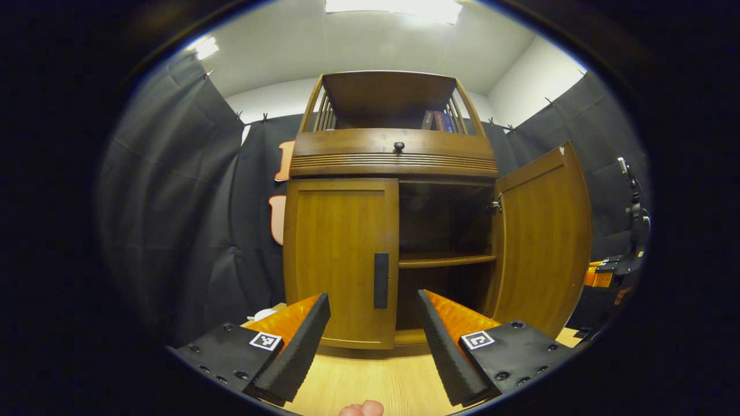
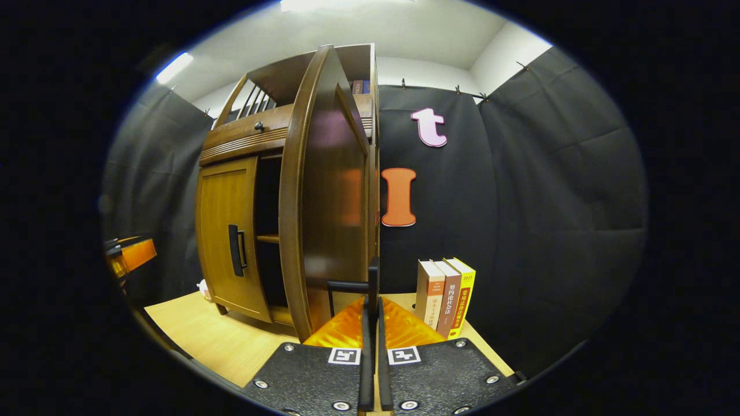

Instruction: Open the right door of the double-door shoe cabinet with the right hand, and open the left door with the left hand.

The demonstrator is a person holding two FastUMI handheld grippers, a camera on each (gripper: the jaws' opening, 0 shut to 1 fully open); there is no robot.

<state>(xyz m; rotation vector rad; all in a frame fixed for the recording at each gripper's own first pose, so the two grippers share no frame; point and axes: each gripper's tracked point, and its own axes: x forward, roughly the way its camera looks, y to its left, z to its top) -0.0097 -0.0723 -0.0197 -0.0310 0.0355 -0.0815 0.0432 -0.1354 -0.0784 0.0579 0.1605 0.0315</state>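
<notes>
- Left gripper view: the left gripper [image 1: 373, 323] has its jaws spread wide with nothing between them, held above the pale wooden bench [image 1: 370, 375] with bare bench between them and the cabinet's foot.
- Straight ahead of the jaws stands the shoe cabinet [image 1: 393, 167]; its left door [image 1: 338, 254] is shut, flush with the frame.
- The left door's dark vertical handle [image 1: 381, 280] sits at the door's inner edge, in line with the gap between the jaws and apart from both fingers.
- The right door [image 1: 543, 242] is swung out, ahead and to the right of the jaws, its free edge towards the camera.
- The opened half shows a dark interior with one shelf [image 1: 445, 261]; what lies on it cannot be told.
- Above the doors is a drawer with a small knob [image 1: 399, 146], and in the top rack a few books [image 1: 438, 120] stand at the right.
- Right gripper view: the right gripper [image 2: 373, 289] has its jaws pressed together on the right door handle [image 2: 348, 285], a dark bar at the door's free edge.
- The right door [image 2: 326, 190] stands edge-on just ahead and to the left of the jaws, wide open.
- Further left, the left door [image 2: 228, 237] is closed, its handle [image 2: 236, 250] untouched.
- Just right of the jaws, three upright books [image 2: 445, 294] stand on the bench [image 2: 214, 341] against the black cloth wall [image 2: 549, 219].
</notes>
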